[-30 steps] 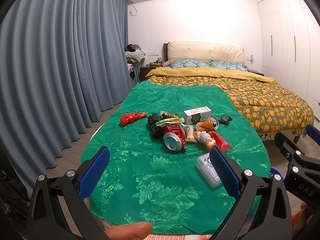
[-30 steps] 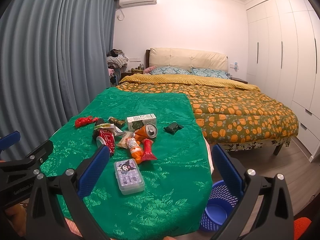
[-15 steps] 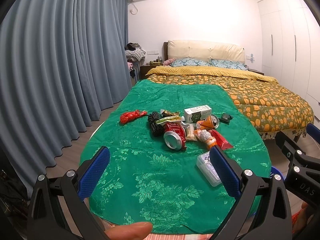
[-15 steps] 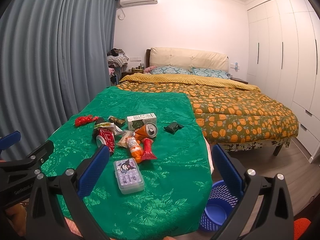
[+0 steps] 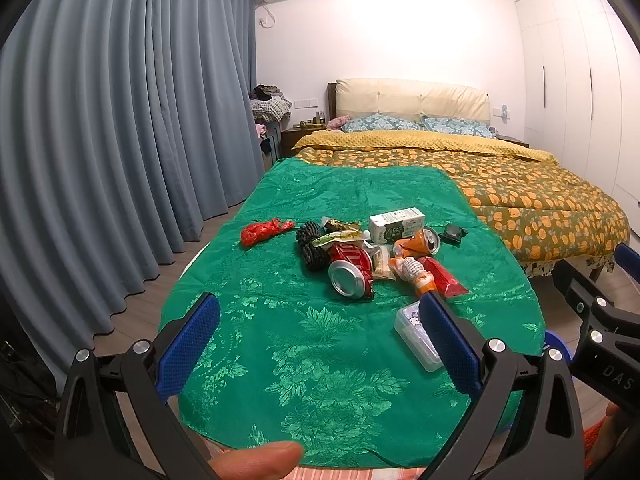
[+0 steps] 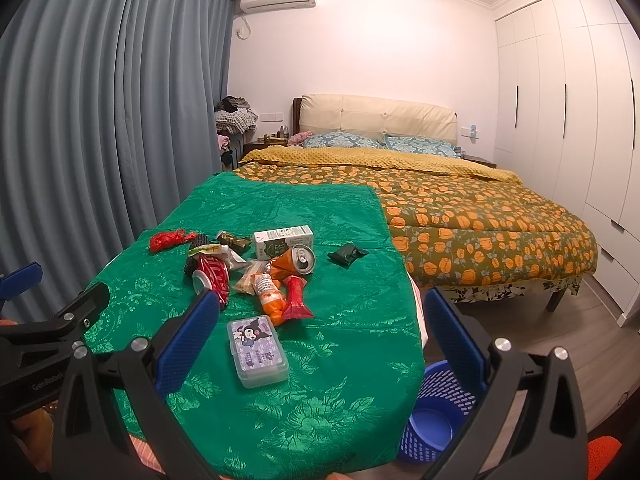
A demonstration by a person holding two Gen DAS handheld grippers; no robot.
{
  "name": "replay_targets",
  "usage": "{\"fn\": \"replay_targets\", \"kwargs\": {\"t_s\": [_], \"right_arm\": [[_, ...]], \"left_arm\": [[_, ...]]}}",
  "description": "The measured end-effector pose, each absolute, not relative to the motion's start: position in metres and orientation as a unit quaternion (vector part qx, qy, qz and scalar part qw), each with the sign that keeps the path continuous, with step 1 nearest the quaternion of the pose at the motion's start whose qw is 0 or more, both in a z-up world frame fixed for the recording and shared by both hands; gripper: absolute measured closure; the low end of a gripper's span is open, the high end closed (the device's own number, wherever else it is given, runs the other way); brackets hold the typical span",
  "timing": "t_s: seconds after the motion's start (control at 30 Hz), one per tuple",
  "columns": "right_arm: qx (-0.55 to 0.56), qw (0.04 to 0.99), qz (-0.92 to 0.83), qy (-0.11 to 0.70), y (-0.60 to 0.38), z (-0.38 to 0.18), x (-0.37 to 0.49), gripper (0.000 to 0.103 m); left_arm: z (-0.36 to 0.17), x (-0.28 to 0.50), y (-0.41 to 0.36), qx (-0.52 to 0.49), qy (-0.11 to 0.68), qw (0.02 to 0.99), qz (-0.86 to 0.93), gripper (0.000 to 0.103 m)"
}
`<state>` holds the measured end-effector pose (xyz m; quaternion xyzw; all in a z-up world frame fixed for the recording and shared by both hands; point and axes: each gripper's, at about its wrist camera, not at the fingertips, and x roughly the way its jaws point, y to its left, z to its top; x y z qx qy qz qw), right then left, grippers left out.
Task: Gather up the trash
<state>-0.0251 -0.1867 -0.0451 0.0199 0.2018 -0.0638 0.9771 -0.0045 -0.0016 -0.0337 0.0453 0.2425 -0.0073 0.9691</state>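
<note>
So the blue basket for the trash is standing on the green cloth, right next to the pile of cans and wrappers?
Not quite. The blue basket stands on the floor beside the table, below the edge of the green cloth, as the right wrist view shows. The pile of cans and wrappers does lie on the cloth.
</note>
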Motion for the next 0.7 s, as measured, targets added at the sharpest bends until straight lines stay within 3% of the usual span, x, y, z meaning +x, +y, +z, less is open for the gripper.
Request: {"fn": "replay_targets", "kwargs": {"t_s": [0.7], "right_arm": [[0.02,0.976,-0.067,0.205,-0.1901,-0.05,-0.0242,0.004]], "left_arm": [[-0.027,0.0023,-0.0025,0.054,0.252,0.966,-0.005,0.004]]}}
